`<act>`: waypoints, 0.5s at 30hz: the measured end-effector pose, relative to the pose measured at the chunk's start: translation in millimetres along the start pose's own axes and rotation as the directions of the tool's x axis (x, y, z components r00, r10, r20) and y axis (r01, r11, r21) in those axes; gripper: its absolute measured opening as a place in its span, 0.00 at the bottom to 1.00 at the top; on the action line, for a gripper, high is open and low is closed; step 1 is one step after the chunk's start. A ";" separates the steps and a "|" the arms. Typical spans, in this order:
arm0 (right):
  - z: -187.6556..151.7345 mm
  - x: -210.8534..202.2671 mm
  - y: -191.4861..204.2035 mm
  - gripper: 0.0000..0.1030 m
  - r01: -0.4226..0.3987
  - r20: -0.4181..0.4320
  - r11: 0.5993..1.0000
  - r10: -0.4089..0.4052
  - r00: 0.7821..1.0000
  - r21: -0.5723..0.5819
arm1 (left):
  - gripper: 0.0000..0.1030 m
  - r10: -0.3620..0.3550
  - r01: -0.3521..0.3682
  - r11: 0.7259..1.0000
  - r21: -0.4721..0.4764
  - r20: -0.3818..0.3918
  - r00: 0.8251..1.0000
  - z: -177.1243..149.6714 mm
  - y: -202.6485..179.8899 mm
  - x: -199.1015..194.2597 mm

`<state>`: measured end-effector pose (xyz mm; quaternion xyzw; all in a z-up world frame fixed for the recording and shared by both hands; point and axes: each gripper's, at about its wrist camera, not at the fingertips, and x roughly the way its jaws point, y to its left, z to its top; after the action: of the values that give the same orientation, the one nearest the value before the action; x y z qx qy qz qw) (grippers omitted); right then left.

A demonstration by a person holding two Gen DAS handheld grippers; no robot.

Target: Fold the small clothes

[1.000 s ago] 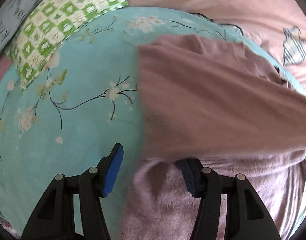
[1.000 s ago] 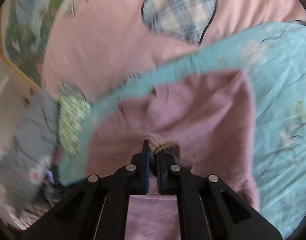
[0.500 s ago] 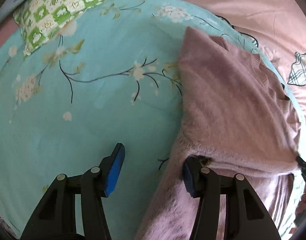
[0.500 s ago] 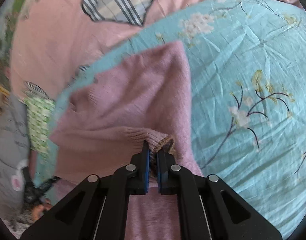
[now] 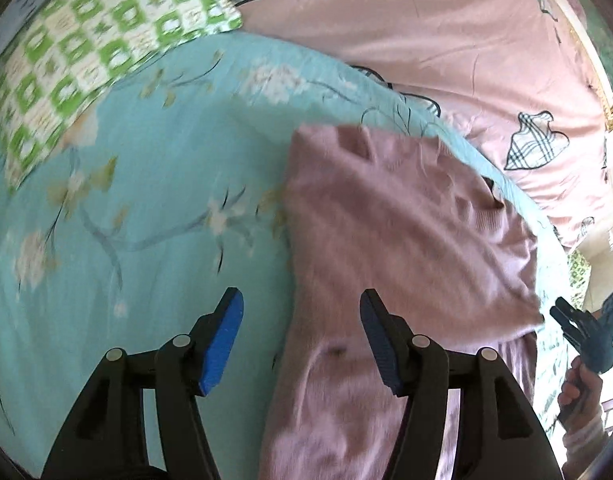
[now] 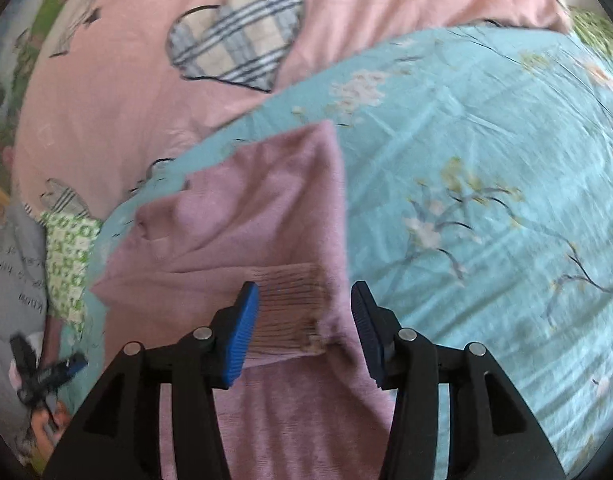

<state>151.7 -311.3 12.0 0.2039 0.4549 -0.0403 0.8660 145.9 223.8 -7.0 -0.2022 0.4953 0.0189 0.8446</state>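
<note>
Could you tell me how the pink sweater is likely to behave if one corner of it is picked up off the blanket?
The pink sweater would probably hang limp, since it lies in soft creases on the blanket. Its fuzzy knit looks grippy rather than slippery. The ribbed cuff between the open right hand-held gripper fingers may stretch.

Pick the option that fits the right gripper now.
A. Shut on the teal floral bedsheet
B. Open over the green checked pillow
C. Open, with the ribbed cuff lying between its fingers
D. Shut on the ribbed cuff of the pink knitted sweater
C: the right gripper stands open, and the ribbed cuff of the pink knitted sweater lies unclamped between its blue-padded fingers.
</note>
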 end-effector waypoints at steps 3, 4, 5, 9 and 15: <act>10.2 11.2 12.4 0.48 -0.028 -0.007 0.999 0.028 1.000 -0.021 | 0.60 0.004 -0.004 1.000 0.025 -0.013 1.000 23.9 -10.2 20.6; 15.5 16.2 18.2 0.48 -0.028 -0.010 0.999 0.028 1.000 -0.037 | 0.60 0.009 -0.008 0.999 0.038 -0.020 1.000 33.5 -13.9 28.4; 20.6 21.3 23.2 0.48 -0.032 -0.013 0.998 0.032 0.999 -0.053 | 0.60 0.015 -0.013 0.999 0.050 -0.028 1.000 45.8 -18.8 37.8; 46.0 42.4 50.2 0.49 -0.001 -0.027 0.983 -0.004 1.000 -0.182 | 0.67 0.010 -0.008 0.985 0.174 -0.010 1.000 81.2 -46.4 48.7; 99.2 90.8 85.9 0.56 0.043 -0.022 0.921 -0.056 0.998 -0.388 | 0.72 0.029 -0.018 0.916 0.401 -0.023 0.999 124.2 -99.2 87.9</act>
<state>303.1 -261.0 16.1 0.0181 0.4728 0.0318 0.8804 316.7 162.8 3.9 -0.0195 0.5029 -0.0754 0.8608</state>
